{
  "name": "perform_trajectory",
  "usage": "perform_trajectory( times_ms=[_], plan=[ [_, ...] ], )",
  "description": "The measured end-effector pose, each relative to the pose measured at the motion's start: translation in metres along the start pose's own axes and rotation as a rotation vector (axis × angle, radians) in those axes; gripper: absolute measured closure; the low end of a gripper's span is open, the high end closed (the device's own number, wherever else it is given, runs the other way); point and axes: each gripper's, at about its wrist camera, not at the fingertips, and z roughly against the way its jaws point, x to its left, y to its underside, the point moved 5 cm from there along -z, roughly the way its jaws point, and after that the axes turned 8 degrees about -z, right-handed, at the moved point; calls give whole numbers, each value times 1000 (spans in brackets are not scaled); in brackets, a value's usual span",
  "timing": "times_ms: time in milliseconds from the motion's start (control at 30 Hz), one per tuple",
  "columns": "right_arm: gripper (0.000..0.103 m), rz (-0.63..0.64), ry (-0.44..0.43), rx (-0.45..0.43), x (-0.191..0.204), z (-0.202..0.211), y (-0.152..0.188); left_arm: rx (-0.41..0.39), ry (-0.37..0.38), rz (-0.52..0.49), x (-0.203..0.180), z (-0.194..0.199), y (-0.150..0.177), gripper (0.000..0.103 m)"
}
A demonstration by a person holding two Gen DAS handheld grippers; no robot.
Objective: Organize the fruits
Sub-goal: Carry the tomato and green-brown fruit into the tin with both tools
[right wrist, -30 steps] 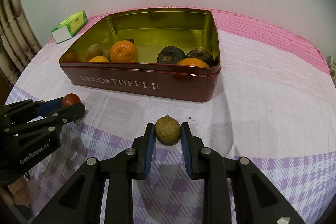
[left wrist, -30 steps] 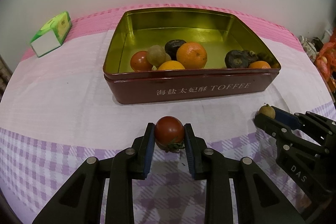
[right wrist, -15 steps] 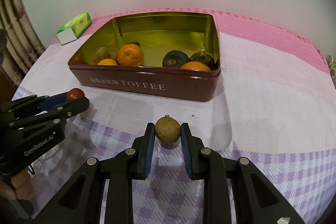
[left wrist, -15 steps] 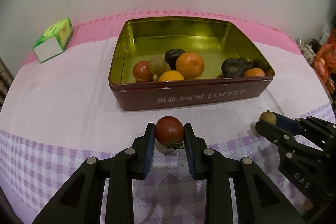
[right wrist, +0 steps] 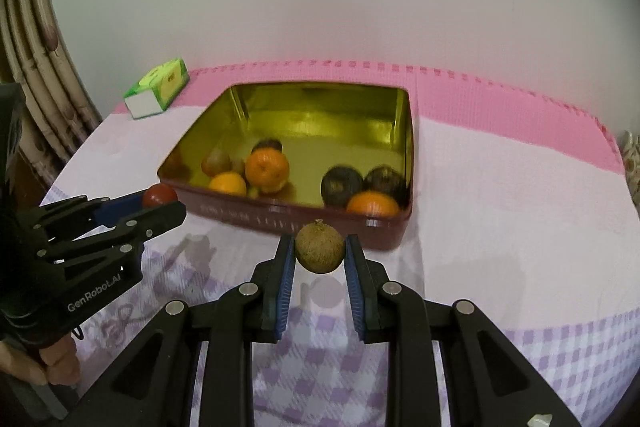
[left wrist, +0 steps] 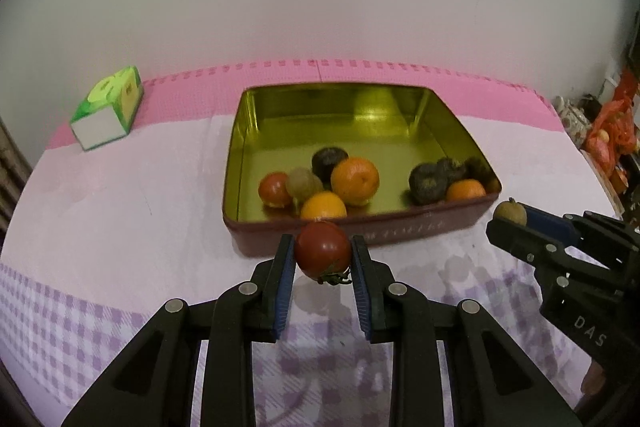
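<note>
On the checked tablecloth stands a gold-lined tin.

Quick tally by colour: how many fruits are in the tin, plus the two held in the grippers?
Orange: 3, all in the tin
Red tomato: 2, one in the tin, one in the left gripper
Brown fruit: 2, one in the tin, one in the right gripper
Dark fruit: 3 clearly seen
Total: 10

Black left tool with blue pads, silver screws.
</note>
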Motion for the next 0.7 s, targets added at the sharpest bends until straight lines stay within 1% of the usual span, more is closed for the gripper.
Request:
perform_trajectory(
  times_ms=[133, 333, 500, 700],
  plan=[
    [80, 5, 2, -6, 1, -5, -13, 1, -16, 9, 8, -5, -9, 75],
    [80, -3, 7, 7, -3, -14, -23, 1, -23, 17, 16, -11, -20, 75],
    [80, -4, 11, 13, -4, -22, -28, 1, -26, 11, 17, -17, -29, 75],
    [80, -5, 19, 24, -7, -35, -35, 21, -34, -11, 13, -30, -36, 75]
  ],
)
